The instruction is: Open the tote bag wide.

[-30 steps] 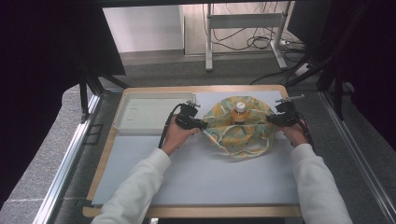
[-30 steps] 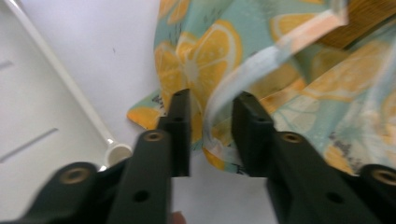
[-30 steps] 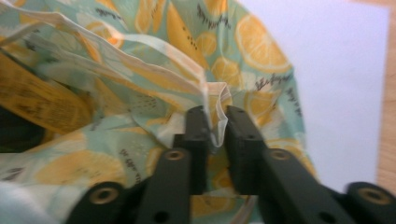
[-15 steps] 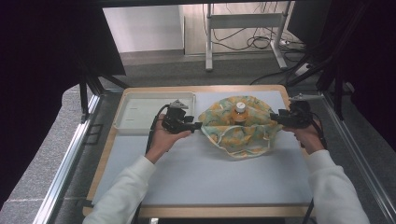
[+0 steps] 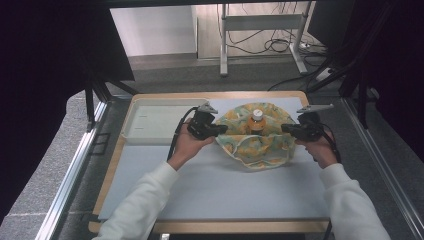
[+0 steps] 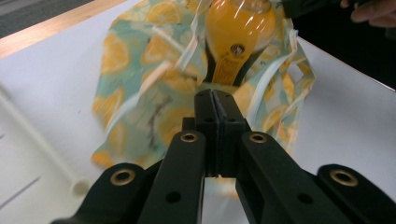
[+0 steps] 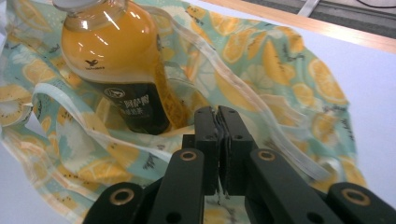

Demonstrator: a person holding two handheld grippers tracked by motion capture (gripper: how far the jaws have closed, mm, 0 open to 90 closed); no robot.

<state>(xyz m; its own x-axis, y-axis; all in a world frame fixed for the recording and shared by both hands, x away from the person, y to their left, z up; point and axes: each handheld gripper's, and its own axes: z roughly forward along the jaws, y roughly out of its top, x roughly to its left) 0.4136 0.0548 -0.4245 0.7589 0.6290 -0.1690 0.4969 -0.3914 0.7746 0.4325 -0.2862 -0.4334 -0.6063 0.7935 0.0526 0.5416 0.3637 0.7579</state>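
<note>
Both the left gripper (image 5: 221,130) and right gripper (image 5: 286,128) had just clamped the bag (image 5: 260,147) rim at frame centre; lifting evenly should keep the bottle (image 5: 256,120) upright.

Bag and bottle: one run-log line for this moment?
left gripper: shut on bag | right gripper: shut on bag | bottle: upright in bag

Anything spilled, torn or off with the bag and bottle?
Nothing stands out. The bottle stands upright on the lemon-print bag, cap on, with no spill. The left gripper and right gripper are each shut on a bag edge. The tray sits square.
</note>
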